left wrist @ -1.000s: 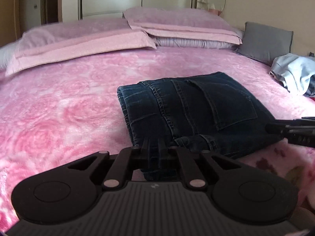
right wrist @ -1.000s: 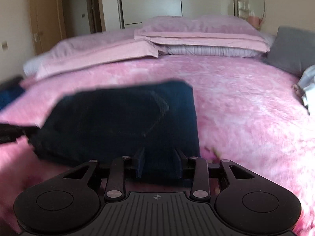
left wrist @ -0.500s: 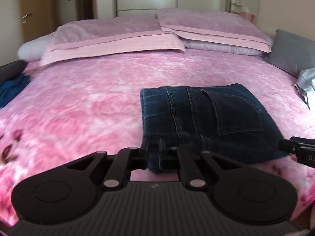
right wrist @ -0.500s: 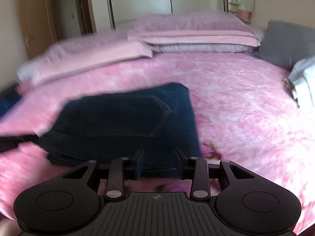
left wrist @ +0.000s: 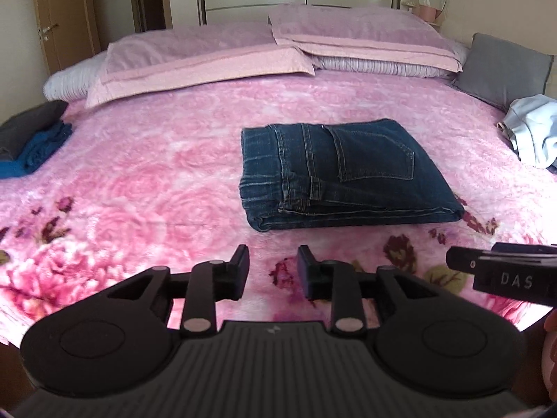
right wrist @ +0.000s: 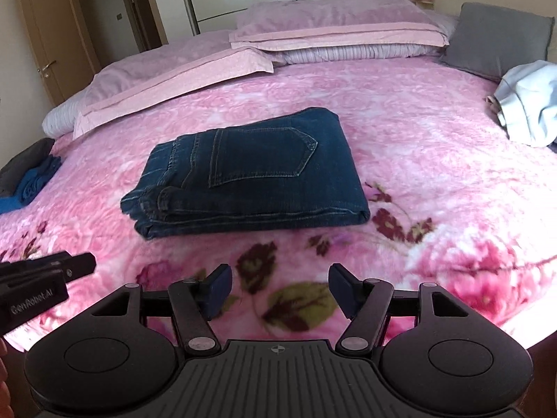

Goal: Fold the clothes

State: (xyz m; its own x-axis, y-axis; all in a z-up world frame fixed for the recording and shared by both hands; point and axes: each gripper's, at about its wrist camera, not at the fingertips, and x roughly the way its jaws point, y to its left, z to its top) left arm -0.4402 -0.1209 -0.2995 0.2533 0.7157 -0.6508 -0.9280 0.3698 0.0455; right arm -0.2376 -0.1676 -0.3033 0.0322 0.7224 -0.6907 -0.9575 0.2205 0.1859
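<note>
Both the left gripper [left wrist: 272, 271] and right gripper [right wrist: 280, 291] hover empty, spread wide, near the folded jeans [left wrist: 343, 174]

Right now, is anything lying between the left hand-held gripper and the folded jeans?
Nothing but bare pink floral blanket separates the left hand-held gripper from the folded jeans, as the left wrist view shows.

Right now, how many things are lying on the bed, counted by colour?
Dark blue: 1, the folded jeans
Bright blue: 1, the bunched cloth at the left edge
Light blue: 1, the crumpled garment at the right edge
Grey: 2, the cushion and a dark item beside the blue cloth
Pink: 2, the pillows
Total: 7
</note>
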